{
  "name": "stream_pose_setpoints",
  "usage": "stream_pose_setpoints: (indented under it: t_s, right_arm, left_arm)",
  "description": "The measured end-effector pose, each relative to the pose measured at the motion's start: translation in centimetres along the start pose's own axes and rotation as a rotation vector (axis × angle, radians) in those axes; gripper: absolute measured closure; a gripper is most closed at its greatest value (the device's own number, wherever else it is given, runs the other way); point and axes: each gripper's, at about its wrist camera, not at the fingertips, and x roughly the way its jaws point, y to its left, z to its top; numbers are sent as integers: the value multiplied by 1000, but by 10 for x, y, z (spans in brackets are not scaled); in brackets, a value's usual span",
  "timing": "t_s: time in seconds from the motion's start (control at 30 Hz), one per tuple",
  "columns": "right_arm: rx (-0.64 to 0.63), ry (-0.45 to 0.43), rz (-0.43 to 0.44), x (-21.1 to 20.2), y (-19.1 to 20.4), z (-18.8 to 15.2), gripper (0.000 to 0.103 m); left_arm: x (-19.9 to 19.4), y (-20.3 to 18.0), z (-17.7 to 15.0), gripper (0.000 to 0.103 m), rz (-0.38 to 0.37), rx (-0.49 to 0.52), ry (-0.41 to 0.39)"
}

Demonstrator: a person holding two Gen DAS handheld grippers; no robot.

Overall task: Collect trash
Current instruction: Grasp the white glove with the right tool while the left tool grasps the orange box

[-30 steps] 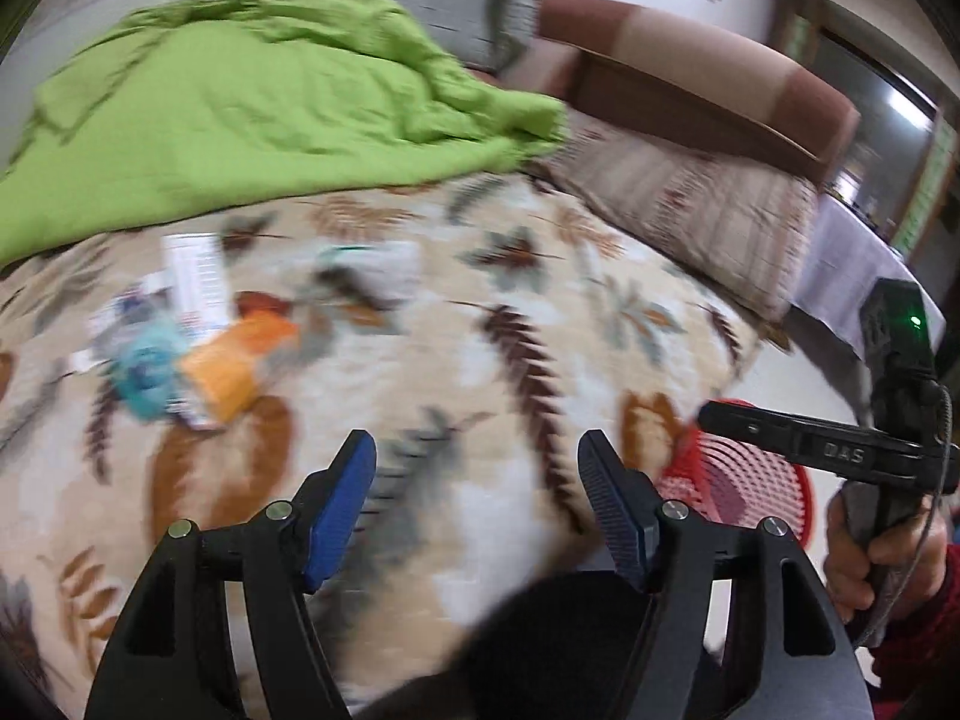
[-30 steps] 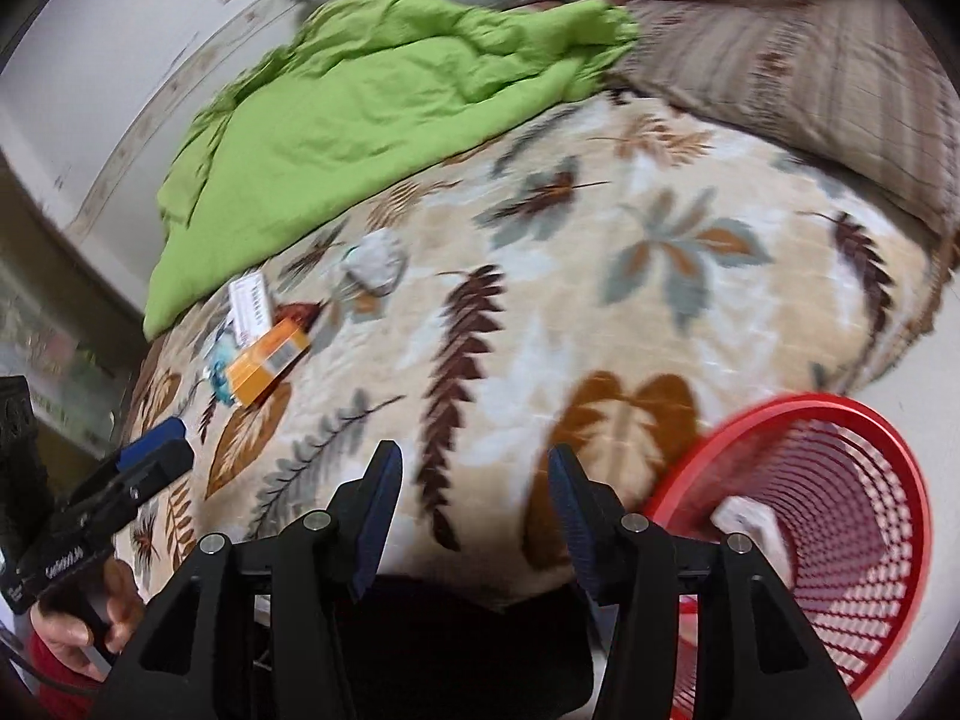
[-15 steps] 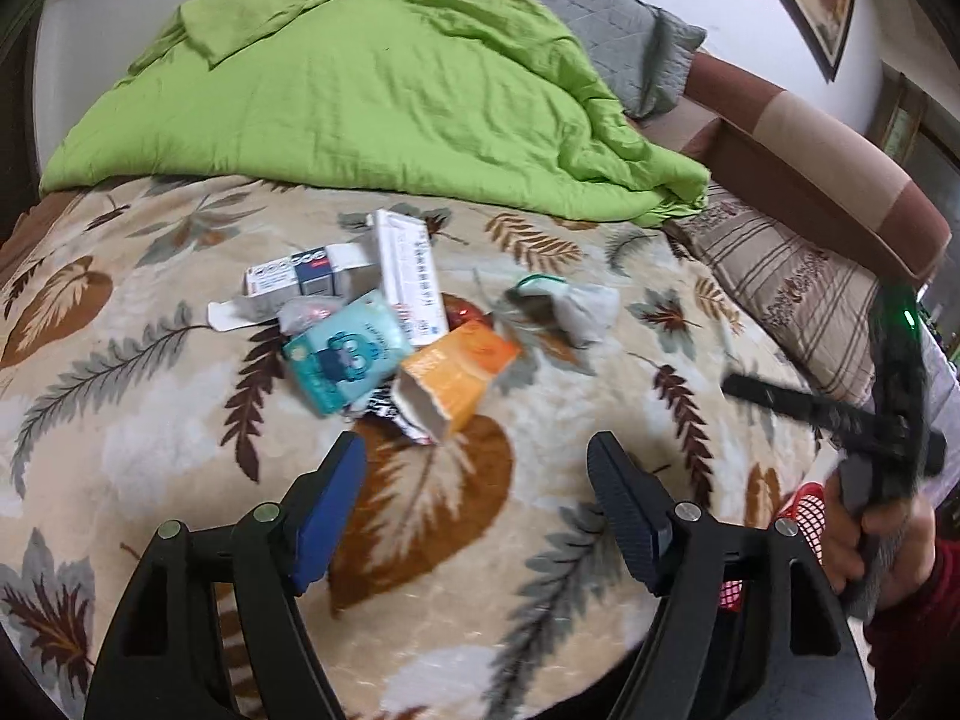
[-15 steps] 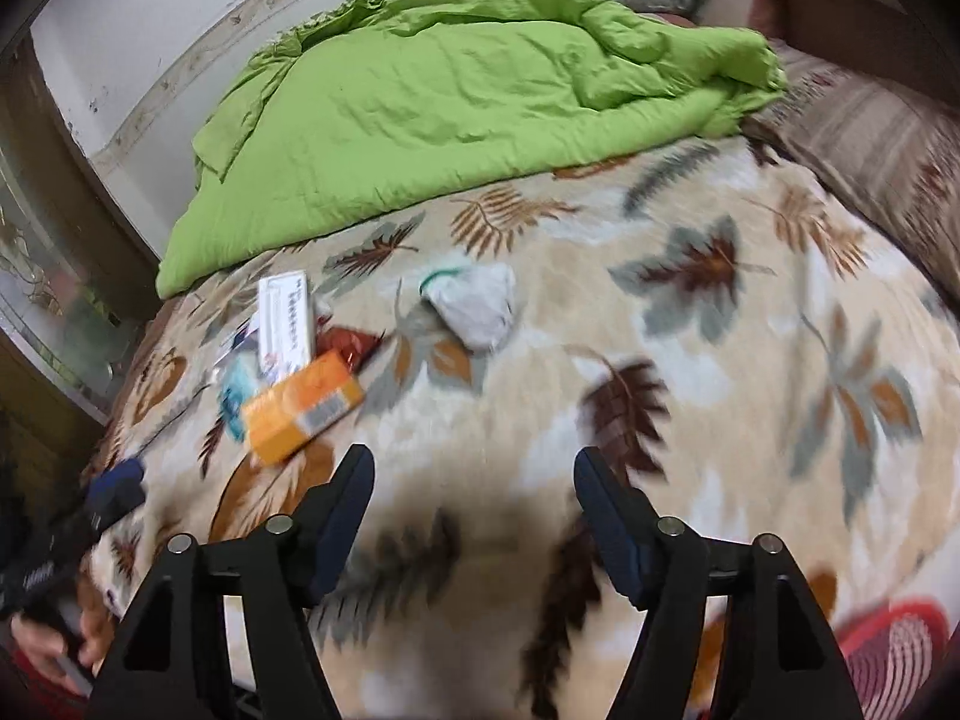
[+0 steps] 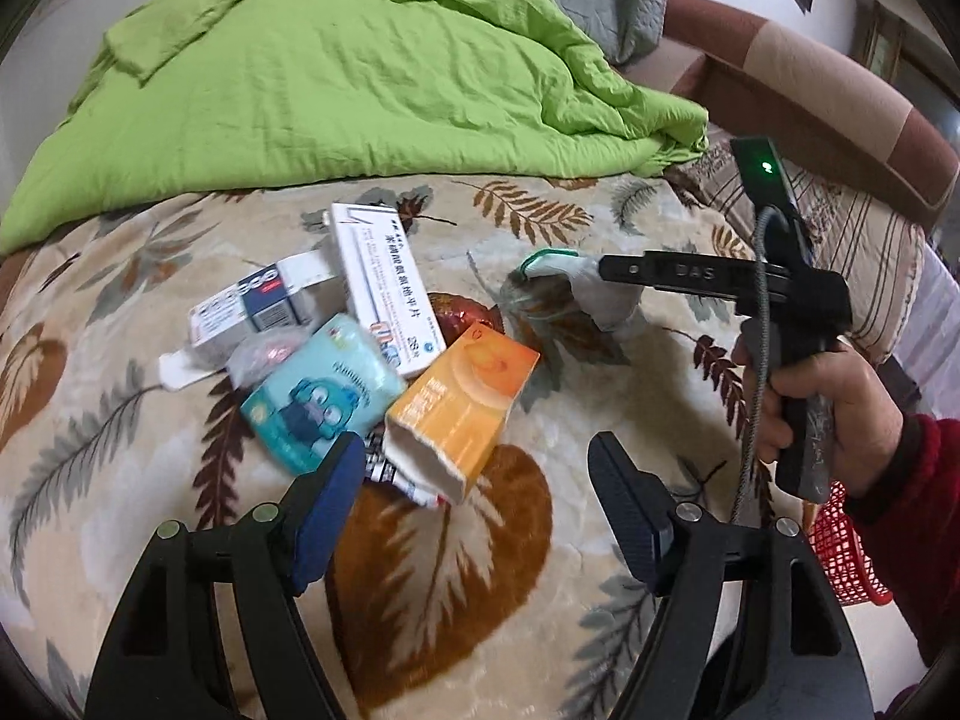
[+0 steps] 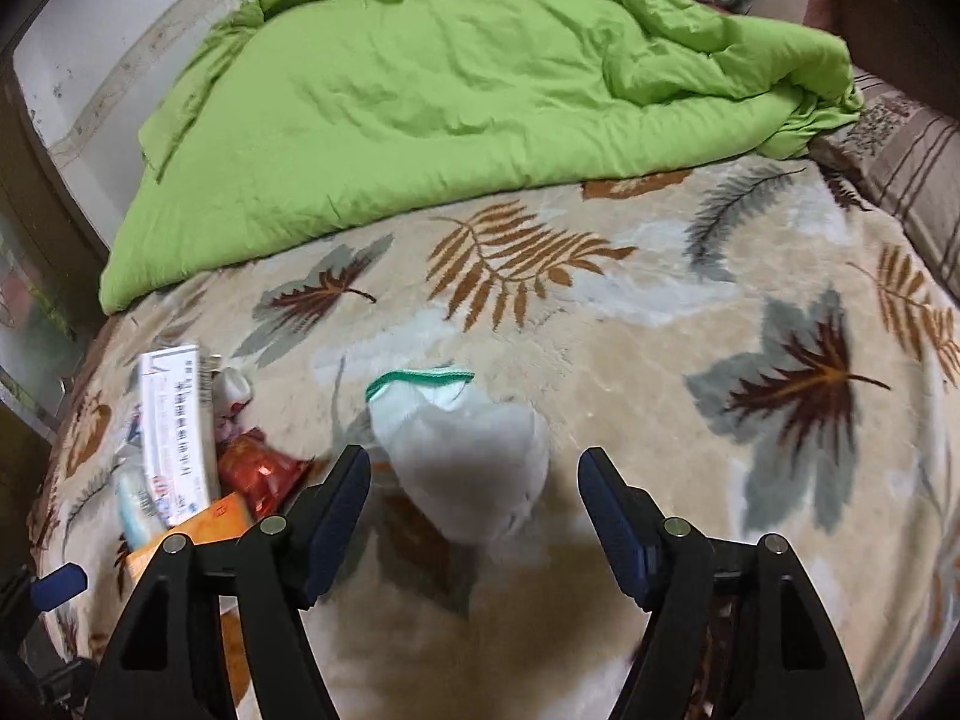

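Trash lies in a heap on the leaf-patterned blanket (image 5: 456, 594): an open orange carton (image 5: 462, 414), a teal tissue pack (image 5: 324, 399), a long white medicine box (image 5: 384, 288), a blue-and-white box (image 5: 252, 312) and a red wrapper (image 6: 258, 471). A white glove with a green cuff (image 6: 462, 456) lies apart to the right. My left gripper (image 5: 477, 504) is open just short of the orange carton. My right gripper (image 6: 474, 510) is open with the glove between its fingers, not pinched. The right gripper also shows in the left wrist view (image 5: 714, 276), over the glove (image 5: 606, 300).
A crumpled green quilt (image 5: 336, 78) covers the far half of the bed. A striped pillow (image 5: 852, 252) and a brown headboard (image 5: 840, 78) lie at the right. A red mesh basket (image 5: 846, 558) stands on the floor at the bed's right edge.
Both grippers have swung from the basket side towards the trash. The left one has closed in on the heap; the right one has come down around the glove.
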Motion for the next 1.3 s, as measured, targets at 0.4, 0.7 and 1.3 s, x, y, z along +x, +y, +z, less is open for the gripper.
stream_pose_setpoints:
  t_s: [0.4,0.7,1.3]
  right_arm:
    - [42,-19,108,-37,4,-32,83]
    - [56,-61,140,-85,-1,-66,83]
    - [88,-77,100,-119,5,-111,83]
  left_arm:
    - [54,-11,16,28,51,109,79]
    - [84,-22,14,31,50,149,129]
    - [57,-51,-14,58,143,60,63]
